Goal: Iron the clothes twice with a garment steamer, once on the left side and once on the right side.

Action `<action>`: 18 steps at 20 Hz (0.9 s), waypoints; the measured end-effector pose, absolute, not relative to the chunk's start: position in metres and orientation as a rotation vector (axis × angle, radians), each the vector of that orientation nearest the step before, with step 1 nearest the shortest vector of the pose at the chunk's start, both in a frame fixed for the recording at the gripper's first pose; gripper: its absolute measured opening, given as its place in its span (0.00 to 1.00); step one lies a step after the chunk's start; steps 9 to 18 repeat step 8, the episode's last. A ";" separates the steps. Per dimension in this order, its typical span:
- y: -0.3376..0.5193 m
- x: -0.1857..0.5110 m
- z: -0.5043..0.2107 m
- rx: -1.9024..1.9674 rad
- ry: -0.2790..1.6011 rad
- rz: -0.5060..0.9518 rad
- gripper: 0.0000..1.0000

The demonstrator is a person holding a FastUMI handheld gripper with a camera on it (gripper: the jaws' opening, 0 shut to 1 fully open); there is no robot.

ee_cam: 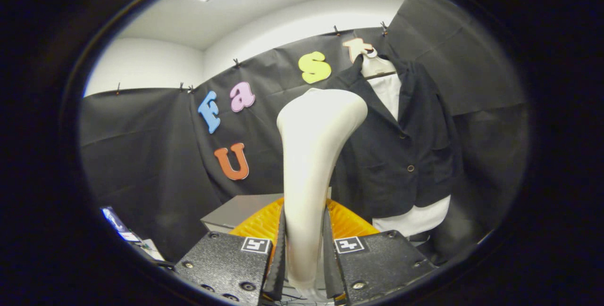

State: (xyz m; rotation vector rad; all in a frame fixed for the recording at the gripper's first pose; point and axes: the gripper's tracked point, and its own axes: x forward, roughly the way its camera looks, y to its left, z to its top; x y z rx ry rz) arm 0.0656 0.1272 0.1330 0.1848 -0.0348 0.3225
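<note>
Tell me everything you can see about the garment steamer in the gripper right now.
The garment steamer is a smooth, glossy cream-white body, plastic by its look. It stands upright between the gripper's two fingers, which press on its narrow handle from both sides. It widens upward into a rounded head that leans toward the dark jacket hanging beyond it, apart from the cloth. Its base is hidden below the fingers.

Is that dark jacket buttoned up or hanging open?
Buttoned: the jacket, beyond the steamer gripped in the tool, has its fronts overlapped below the lapels.
</note>
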 end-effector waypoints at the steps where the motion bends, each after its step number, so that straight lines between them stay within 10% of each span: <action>1: 0.125 0.065 0.133 0.184 -0.029 0.330 0.36; 18: 0.101 0.063 0.138 0.177 -0.023 0.379 0.36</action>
